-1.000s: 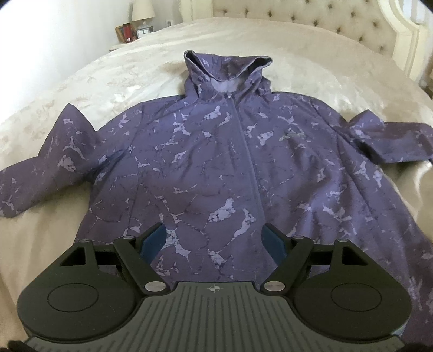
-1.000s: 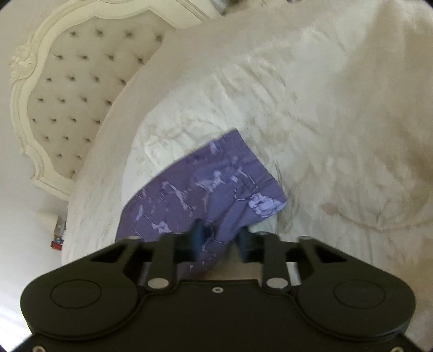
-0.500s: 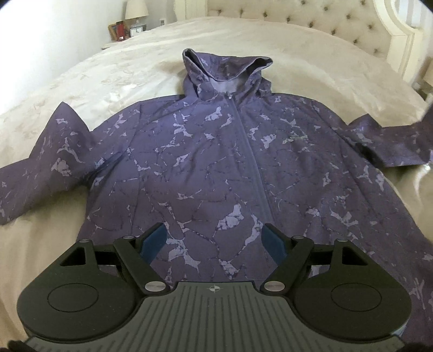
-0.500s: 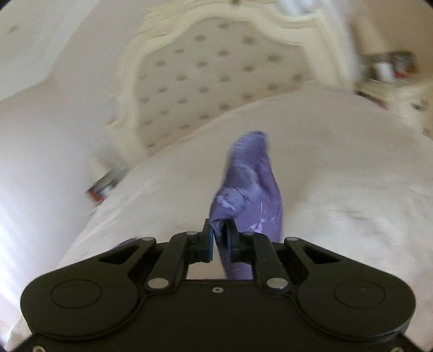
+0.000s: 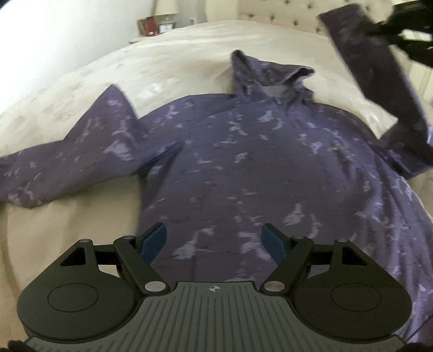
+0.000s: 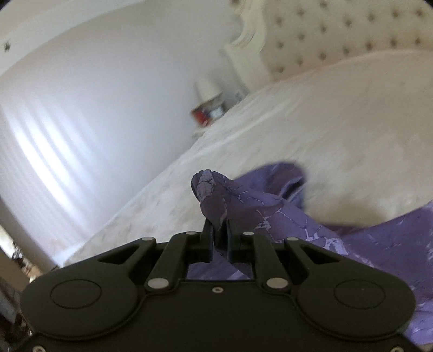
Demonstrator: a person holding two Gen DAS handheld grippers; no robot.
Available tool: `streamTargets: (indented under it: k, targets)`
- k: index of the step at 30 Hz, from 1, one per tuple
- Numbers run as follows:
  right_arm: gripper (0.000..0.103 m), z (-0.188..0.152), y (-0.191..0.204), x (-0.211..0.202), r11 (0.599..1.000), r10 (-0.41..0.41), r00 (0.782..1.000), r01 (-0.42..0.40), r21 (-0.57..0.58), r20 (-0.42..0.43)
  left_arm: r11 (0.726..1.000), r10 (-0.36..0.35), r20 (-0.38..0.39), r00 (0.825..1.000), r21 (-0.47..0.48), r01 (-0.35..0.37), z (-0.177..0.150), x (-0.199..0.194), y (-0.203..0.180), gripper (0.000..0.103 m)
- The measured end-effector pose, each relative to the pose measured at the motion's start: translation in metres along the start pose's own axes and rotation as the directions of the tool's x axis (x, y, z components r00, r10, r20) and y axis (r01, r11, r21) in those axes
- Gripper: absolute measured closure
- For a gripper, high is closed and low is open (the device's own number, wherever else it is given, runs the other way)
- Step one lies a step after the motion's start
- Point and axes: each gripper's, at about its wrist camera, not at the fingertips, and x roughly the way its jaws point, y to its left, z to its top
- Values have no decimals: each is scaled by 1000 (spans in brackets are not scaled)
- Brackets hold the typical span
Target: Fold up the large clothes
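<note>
- Left wrist view shows the purple hooded jacket (image 5: 243, 173) lying front-up on the cream bed (image 5: 176, 54), hood (image 5: 270, 78) toward the tufted headboard (image 5: 284, 10), one sleeve (image 5: 70, 168) spread flat toward the frame's left edge.
- The other sleeve (image 5: 379, 81) is lifted off the bed at the frame's upper right, rising to a dark blurred shape in the corner that is probably the right gripper (too smeared to be sure).
- The left gripper (image 5: 215, 241) hangs over the lower body of the jacket with its jaws spread wide and nothing between the blue pads (image 5: 154, 241).
- In the right wrist view, the right gripper (image 6: 217, 232) is clenched on a bunched fold of the sleeve cloth (image 6: 213, 200), which pokes up past the fingertips while the rest trails away to the right.
- Handling, as I judge it: the fabric looks thin, light and soft, since the raised sleeve hangs limp and creases freely; a smooth shell like this may slide on itself, so folded layers could creep apart.
- Where to hold: the cuff end suits carrying a sleeve across the chest; for the body, the hem corner or shoulder seam should give a firmer bite than mid-panel cloth (which would only bunch).
- The free left gripper could pin the body near the shoulder so the sleeve's pull does not drag the whole jacket.
</note>
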Motion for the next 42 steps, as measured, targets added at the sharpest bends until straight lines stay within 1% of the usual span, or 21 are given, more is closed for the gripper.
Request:
streamTargets:
  k: [4, 7, 8, 9, 11, 13, 14, 15, 17, 19, 20, 21, 24, 25, 27, 28, 31, 36, 38, 40, 42]
  targets:
    - [85, -30, 14, 52, 1000, 27, 996, -27, 1, -81, 999, 12, -7, 1000, -36, -12, -3, 3, 20, 27]
    - [85, -58, 27, 80, 999, 43, 991, -44, -7, -128, 998, 3, -15, 1000, -64, -4, -5, 7, 31, 27]
    - [84, -70, 33, 85, 999, 47, 989, -49, -13, -138, 998, -3, -15, 1000, -70, 2, -5, 8, 34, 27]
    - [79, -77, 37, 92, 998, 51, 988, -55, -19, -147, 997, -8, -14, 1000, -76, 7, -6, 9, 37, 27]
    - [77, -93, 46, 102, 997, 68, 982, -75, -33, -177, 997, -9, -16, 1000, -83, 8, -7, 11, 40, 27]
    - [64, -106, 47, 107, 994, 101, 973, -110, -30, -206, 996, -10, -21, 1000, -85, 8, -6, 13, 43, 27]
    - [50, -110, 46, 106, 991, 123, 969, -131, -24, -213, 996, -13, -22, 1000, -88, 11, -6, 15, 44, 27]
    - [41, -114, 48, 103, 989, 140, 967, -148, -23, -212, 996, -15, -23, 1000, -91, 13, -6, 15, 44, 27]
    - [39, -116, 48, 93, 984, 160, 968, -171, -43, -195, 995, -27, -24, 999, -101, 25, -3, 18, 44, 27]
    - [36, -112, 46, 80, 983, 151, 974, -166, -78, -171, 993, -42, -21, 999, -107, 39, 2, 20, 43, 27]
    - [31, -109, 43, 73, 983, 142, 978, -158, -93, -152, 993, -48, -16, 999, -107, 46, 6, 21, 41, 27]
    - [25, -106, 40, 64, 984, 126, 984, -140, -109, -126, 993, -52, -12, 999, -104, 50, 8, 22, 39, 27]
    - [20, -97, 27, 42, 985, 48, 998, -54, -165, -43, 994, -70, 0, 998, -87, 69, 19, 26, 28, 27]
    - [19, -94, 22, 33, 982, 15, 1000, -17, -188, -11, 994, -74, 1, 997, -80, 74, 24, 28, 23, 27]
    - [8, -91, 13, 16, 972, -63, 997, 74, -224, 54, 995, -79, 1, 997, -69, 79, 33, 36, 15, 27]
    - [6, -89, 7, 9, 963, -104, 990, 123, -240, 90, 995, -80, -1, 997, -63, 80, 38, 40, 11, 27]
    - [5, -83, -12, -7, 941, -186, 970, 221, -257, 154, 995, -82, -4, 997, -55, 81, 49, 52, 3, 27]
    - [5, -75, -49, -21, 922, -275, 937, 321, -216, 216, 993, -94, -28, 995, -79, 91, 68, 80, -4, 27]
    - [5, -77, -64, -24, 909, -315, 917, 366, -200, 245, 994, -83, -45, 996, -78, 79, 73, 92, -7, 27]
    - [5, -80, -79, -26, 885, -373, 888, 428, -182, 270, 995, -73, -66, 995, -71, 68, 75, 103, -9, 29]
    - [5, -79, -96, -24, 868, -434, 866, 476, -144, 248, 995, -72, -80, 994, -70, 67, 76, 111, -10, 35]
